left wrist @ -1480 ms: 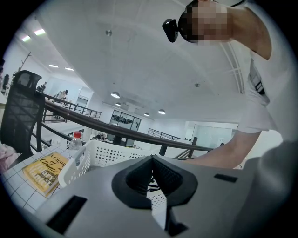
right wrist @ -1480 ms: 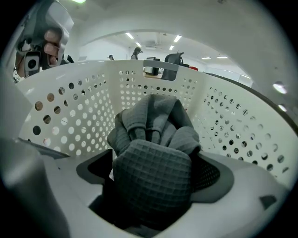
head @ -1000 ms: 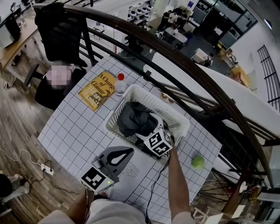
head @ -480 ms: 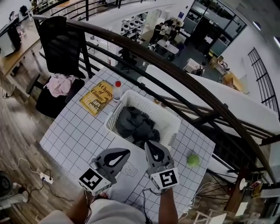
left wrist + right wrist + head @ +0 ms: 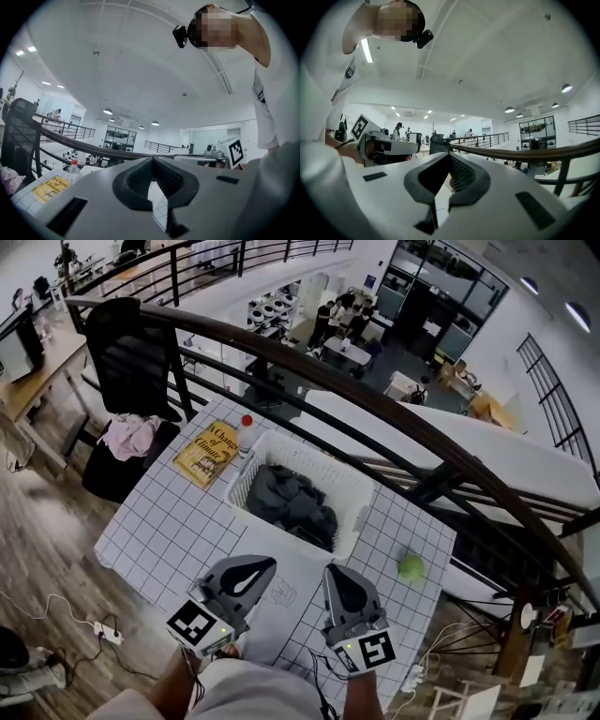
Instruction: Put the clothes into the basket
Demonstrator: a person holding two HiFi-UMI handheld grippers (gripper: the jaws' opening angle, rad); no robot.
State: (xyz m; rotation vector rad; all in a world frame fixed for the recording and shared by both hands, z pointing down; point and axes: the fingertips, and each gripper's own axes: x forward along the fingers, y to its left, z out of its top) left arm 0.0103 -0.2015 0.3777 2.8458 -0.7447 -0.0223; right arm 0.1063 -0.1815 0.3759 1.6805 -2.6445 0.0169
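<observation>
Grey left gripper [image 5: 267, 563], grey right gripper [image 5: 335, 570], black-and-white marker cubes [image 5: 199, 624], white shirt [image 5: 253, 695]

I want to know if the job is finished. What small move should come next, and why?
Probably none beyond setting both grippers down. The dark grey clothes lie inside the white slatted plastic basket, and no garment shows on the white gridded table. The left gripper and right gripper hang over the near edge, jaws together and empty.
</observation>
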